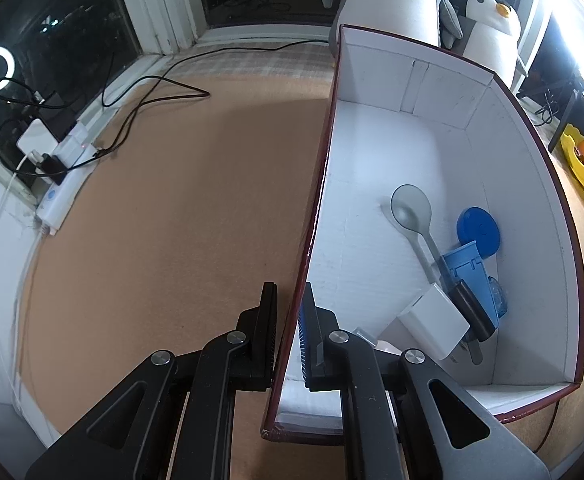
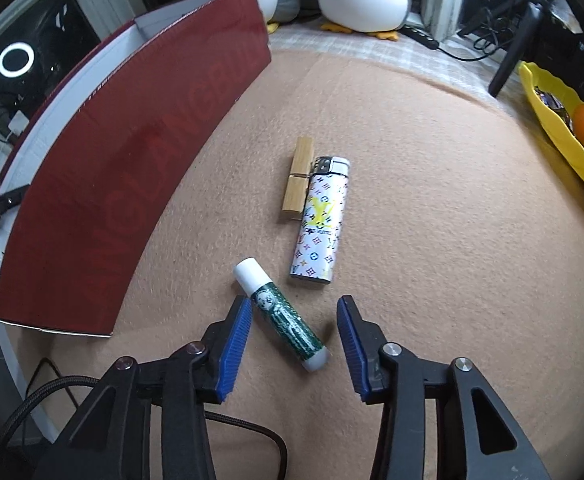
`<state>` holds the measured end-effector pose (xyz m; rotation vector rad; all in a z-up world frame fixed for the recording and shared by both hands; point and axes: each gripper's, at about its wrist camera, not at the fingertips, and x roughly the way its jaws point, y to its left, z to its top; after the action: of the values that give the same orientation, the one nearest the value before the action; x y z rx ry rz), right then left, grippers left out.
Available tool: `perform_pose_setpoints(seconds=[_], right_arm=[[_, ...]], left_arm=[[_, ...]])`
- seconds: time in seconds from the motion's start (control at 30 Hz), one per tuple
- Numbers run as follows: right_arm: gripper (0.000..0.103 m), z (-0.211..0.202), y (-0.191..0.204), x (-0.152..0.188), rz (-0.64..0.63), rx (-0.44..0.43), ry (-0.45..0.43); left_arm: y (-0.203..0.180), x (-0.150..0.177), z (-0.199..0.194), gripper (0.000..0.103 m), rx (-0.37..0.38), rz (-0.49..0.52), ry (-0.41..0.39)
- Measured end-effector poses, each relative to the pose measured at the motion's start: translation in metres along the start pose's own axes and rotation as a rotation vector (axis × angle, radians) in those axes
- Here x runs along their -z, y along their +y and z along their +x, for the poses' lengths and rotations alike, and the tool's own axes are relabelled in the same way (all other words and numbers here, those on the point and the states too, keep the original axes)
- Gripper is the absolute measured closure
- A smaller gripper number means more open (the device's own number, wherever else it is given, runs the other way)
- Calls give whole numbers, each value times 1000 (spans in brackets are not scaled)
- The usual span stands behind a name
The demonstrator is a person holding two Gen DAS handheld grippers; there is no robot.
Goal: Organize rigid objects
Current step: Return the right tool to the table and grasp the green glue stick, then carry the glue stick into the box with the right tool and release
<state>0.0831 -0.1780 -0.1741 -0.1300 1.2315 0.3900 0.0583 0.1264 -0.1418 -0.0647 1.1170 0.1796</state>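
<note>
Only the left wrist view showed inside the dark-red, white-lined cardboard box [image 1: 431, 152]: a translucent grey plastic spoon [image 1: 411, 212], a round blue lid [image 1: 479, 231] and a white block, possibly a charger [image 1: 435, 320]. The left gripper [image 1: 288, 320] was clamped on the box's side wall. Only the right view showed the right gripper [image 2: 293, 320], jaws parted, straddling a green-and-white glittery tube [image 2: 282, 314] on tan felt [image 2: 431, 240], one pad seemingly just touching it.

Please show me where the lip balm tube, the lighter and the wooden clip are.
lip balm tube [image 2: 283, 316]: right wrist view, green middle.
lighter [image 2: 320, 224]: right wrist view, patterned body.
wooden clip [image 2: 299, 182]: right wrist view, its middle.
</note>
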Motion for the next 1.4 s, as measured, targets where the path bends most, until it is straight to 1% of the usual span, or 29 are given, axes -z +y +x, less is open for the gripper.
perform_pose_setpoints(seconds=[0.17,0.33,0.43,0.63,0.77,1.0,1.17,1.4], right_arm=[[70,7,5,0,-20,10,18],[84,7,6,-1,-25,12,25],[88,6,7,0,-23,10,27],[89,3,11,2,-23,15,30],[89,-4,12,-2,-15,16,8],[89,-38,25,-11,-4,8,-80],[89,-67,43,-22,-19,-9,-156],[89,-92,76,-38,-53,-47,-225]], left_arm=[[0,0,1,94,-3,2,2],[0,0,2,94,-6,2,4],[0,0,2,94,-5,-1,2],[2,1,1,94,3,-10,-4],[4,2,0,94,14,-20,-10],[7,4,-3,94,39,-36,-24],[8,5,-6,94,53,-43,-32],[10,6,-10,94,68,-49,-46]])
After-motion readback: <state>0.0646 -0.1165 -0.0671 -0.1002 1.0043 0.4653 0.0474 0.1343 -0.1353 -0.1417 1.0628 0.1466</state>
